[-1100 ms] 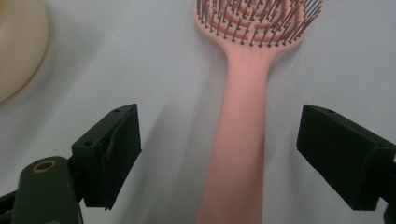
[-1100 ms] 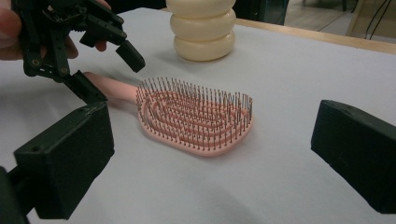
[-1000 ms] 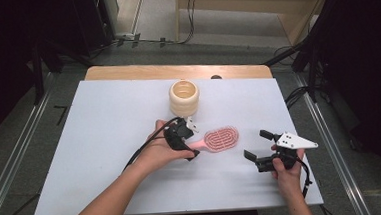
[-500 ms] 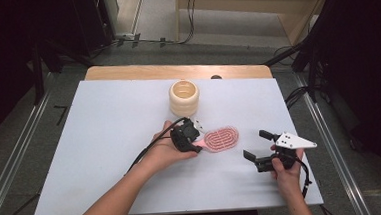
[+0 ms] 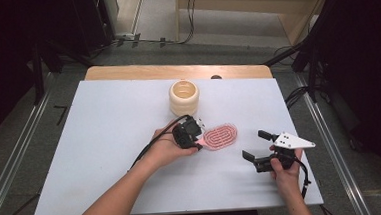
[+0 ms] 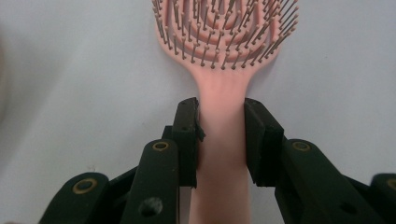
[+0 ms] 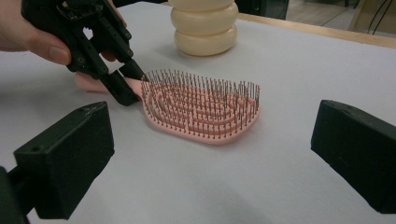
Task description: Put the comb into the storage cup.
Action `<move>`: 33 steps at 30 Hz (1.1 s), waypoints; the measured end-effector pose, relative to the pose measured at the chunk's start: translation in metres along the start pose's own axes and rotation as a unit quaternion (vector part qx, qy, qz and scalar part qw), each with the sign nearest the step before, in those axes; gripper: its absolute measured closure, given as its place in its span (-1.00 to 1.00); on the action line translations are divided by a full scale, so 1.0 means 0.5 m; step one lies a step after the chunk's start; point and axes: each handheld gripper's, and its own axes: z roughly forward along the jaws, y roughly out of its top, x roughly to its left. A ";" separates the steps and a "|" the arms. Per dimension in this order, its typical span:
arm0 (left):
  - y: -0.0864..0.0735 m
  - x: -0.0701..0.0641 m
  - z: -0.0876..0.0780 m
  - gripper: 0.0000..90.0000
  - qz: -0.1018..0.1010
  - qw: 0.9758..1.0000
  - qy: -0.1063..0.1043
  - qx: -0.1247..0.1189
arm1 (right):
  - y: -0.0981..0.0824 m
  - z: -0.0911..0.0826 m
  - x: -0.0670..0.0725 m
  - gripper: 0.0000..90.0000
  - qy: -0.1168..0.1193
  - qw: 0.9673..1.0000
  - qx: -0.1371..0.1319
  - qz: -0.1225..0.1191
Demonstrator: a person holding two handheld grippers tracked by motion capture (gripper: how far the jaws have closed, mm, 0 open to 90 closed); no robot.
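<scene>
Both grippers are sitting low over the white table (image 5: 105, 142), and they are doing quite different things. Left gripper (image 6: 222, 133) is pinching the pink hairbrush (image 6: 224, 56) by its handle: its jaws have just been closing, and the pads are now pressing on either side of the narrow neck just below the bristled head. From the right gripper view I am seeing the same grip side-on, the left gripper (image 7: 126, 88) biting the handle where it meets the head, a person's fingers wrapped around the gripper's body.

Right gripper (image 5: 263, 148) is resting well apart from the brush, nearer the table's right edge, with its jaws standing wide and nothing between them; in its own view the two black pads are framing the hairbrush (image 7: 201, 107) from a distance.

The brush is lying flat on the table, bristles up, near the middle, head pointing toward the right gripper. A cream ribbed jar (image 5: 184, 98) is standing upright just behind it, near but not touching.
</scene>
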 end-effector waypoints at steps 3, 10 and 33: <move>-0.003 0.000 -0.001 0.54 -0.002 1.000 -0.001 -0.005 | -0.001 0.000 0.000 -1.00 0.000 1.000 -0.001 0.003; -0.005 0.000 -0.008 0.55 -0.006 1.000 -0.003 -0.030 | 0.002 0.004 0.004 -1.00 0.003 1.000 -0.001 0.006; 0.003 -0.008 0.004 0.38 -0.010 1.000 0.011 -0.017 | 0.006 0.006 0.009 -1.00 0.003 1.000 0.000 0.007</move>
